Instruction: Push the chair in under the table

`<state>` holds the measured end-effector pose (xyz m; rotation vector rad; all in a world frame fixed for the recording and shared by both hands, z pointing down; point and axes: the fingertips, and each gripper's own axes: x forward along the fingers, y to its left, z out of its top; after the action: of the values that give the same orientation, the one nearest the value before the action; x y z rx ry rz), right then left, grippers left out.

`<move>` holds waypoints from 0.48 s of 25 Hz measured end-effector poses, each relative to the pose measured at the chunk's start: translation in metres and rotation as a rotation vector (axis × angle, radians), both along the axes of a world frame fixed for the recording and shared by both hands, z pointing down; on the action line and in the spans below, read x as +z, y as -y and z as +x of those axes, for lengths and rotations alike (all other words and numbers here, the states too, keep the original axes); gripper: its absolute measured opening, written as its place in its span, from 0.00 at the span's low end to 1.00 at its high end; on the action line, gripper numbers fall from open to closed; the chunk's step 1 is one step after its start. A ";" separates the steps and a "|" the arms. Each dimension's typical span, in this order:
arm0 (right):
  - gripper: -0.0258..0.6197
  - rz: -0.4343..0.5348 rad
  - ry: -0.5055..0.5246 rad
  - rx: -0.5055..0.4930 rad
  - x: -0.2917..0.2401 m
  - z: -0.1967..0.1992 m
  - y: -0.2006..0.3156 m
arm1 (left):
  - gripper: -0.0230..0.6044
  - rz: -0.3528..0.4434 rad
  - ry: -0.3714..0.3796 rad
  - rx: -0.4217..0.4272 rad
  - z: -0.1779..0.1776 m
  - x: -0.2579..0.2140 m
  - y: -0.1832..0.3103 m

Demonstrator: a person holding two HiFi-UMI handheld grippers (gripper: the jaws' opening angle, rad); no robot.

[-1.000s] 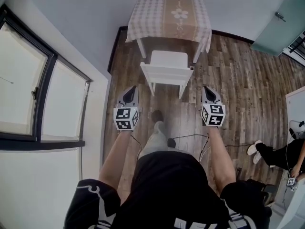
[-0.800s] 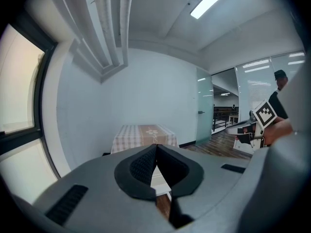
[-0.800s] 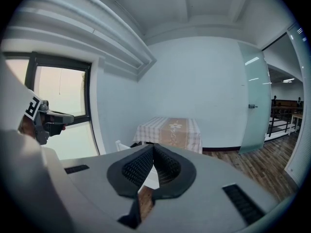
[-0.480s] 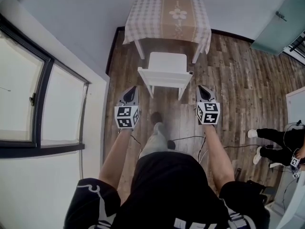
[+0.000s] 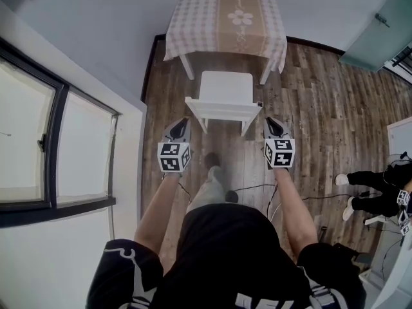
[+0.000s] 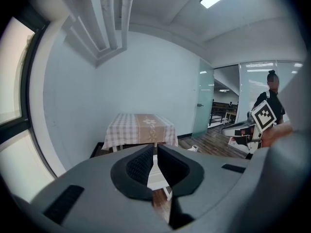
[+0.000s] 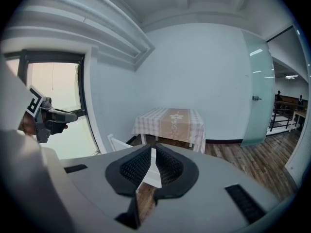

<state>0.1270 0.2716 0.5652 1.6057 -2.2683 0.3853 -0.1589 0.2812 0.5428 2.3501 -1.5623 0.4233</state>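
A white chair [image 5: 225, 95] stands on the wood floor with its seat partly under the table [image 5: 225, 19], which wears a checked cloth. Its backrest faces me. My left gripper [image 5: 182, 122] is just off the backrest's left end, shut and empty. My right gripper [image 5: 268, 121] is just off the right end; its jaws are opening with nothing between them. Neither visibly touches the chair. In the left gripper view the table [image 6: 141, 127] lies straight ahead beyond the jaws of that gripper [image 6: 155, 147]. The right gripper view shows the chair [image 7: 116, 142] left of that gripper [image 7: 153, 149].
A wall with a large window [image 5: 38, 127] runs along the left. A glass door [image 5: 380, 31] is at the far right. A seated person's legs [image 5: 370, 192] show at the right edge. Cables [image 5: 257, 187] trail on the floor by my feet.
Both grippers have moved forward and a little lower toward the chair's backrest, and the right one has shifted inward. The chair has not visibly moved relative to the table.
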 end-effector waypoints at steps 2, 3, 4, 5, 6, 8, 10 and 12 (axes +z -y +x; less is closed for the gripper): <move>0.13 -0.014 -0.004 0.001 0.007 -0.001 0.008 | 0.08 -0.014 -0.001 0.007 0.000 0.006 0.010; 0.14 -0.023 -0.004 0.002 0.010 -0.001 0.011 | 0.08 -0.022 -0.003 0.010 0.000 0.009 0.014; 0.16 -0.033 0.000 0.005 0.014 -0.001 0.015 | 0.08 -0.032 -0.004 0.014 0.000 0.013 0.019; 0.18 -0.043 0.005 0.009 0.018 0.000 0.019 | 0.09 -0.044 -0.004 0.018 0.000 0.016 0.024; 0.19 -0.053 0.013 0.014 0.022 0.001 0.023 | 0.11 -0.056 -0.004 0.022 0.000 0.020 0.029; 0.21 -0.075 0.026 0.024 0.031 0.003 0.031 | 0.14 -0.078 0.001 0.030 0.001 0.027 0.039; 0.23 -0.096 0.028 0.028 0.040 0.004 0.037 | 0.18 -0.098 0.007 0.035 0.001 0.035 0.047; 0.25 -0.113 0.023 0.031 0.048 0.007 0.043 | 0.21 -0.120 0.014 0.041 0.002 0.044 0.054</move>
<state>0.1339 0.2281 0.6135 1.5886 -2.1985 0.5321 -0.1572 0.2268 0.5866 2.2958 -1.4551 0.5290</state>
